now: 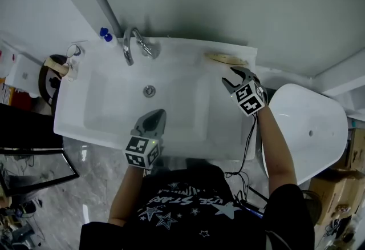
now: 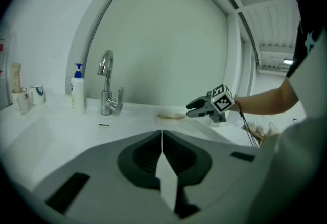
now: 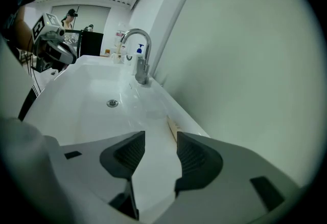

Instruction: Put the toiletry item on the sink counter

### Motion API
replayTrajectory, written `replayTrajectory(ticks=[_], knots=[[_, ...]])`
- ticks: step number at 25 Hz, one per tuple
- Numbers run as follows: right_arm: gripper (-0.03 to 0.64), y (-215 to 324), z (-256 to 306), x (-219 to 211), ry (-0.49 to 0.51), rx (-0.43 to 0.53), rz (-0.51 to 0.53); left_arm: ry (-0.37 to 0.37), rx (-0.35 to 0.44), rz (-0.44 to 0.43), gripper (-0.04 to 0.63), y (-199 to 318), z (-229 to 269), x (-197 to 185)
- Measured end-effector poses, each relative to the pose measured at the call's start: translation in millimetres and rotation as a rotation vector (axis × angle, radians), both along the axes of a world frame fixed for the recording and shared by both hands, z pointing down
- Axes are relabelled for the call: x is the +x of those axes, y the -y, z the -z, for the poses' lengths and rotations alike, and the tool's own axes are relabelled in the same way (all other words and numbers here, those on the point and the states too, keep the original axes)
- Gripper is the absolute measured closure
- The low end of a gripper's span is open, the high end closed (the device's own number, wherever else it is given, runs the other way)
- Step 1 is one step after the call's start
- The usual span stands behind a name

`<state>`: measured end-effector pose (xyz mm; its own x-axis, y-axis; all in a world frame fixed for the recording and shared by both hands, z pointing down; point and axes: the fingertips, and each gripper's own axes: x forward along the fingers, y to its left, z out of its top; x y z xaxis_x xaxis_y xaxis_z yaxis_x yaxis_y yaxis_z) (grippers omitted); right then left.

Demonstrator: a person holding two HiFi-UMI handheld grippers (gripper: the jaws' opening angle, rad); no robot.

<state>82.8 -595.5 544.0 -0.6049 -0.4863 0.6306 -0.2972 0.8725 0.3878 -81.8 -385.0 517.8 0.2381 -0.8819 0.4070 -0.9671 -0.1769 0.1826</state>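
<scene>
The toiletry item (image 1: pixel 226 59) is a flat tan piece lying on the back right of the white sink counter (image 1: pixel 228 123), close to the wall. It also shows in the left gripper view (image 2: pixel 171 115) and just past my right jaws (image 3: pixel 172 128). My right gripper (image 1: pixel 232 79) hovers just in front of it, open, with nothing between the jaws (image 3: pixel 160 137). My left gripper (image 1: pixel 155 119) hangs over the basin's front edge with its jaws shut and empty (image 2: pixel 162 133).
A chrome faucet (image 1: pixel 132 44) stands at the back of the basin, with the drain (image 1: pixel 149 91) below it. A soap bottle with a blue pump (image 1: pixel 105 33) and a cup (image 1: pixel 71 55) sit at the back left. A white rounded fixture (image 1: pixel 308 129) stands to the right.
</scene>
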Motion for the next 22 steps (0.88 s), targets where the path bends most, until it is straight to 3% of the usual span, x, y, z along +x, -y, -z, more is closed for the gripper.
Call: replayTrajectory(ticks=[15,22], knots=[[0.434,-125.8,36.5,-34.8,0.286,-0.049,-0.288,-0.031,0.063,-0.193,0.575,-55.4,19.3,-23.4],[0.504,-180.4,40.7,-46.5,0.380,-0.075,-0.415,-0.040,0.061,-0.290,0.575,-83.3,16.9,-37.6]])
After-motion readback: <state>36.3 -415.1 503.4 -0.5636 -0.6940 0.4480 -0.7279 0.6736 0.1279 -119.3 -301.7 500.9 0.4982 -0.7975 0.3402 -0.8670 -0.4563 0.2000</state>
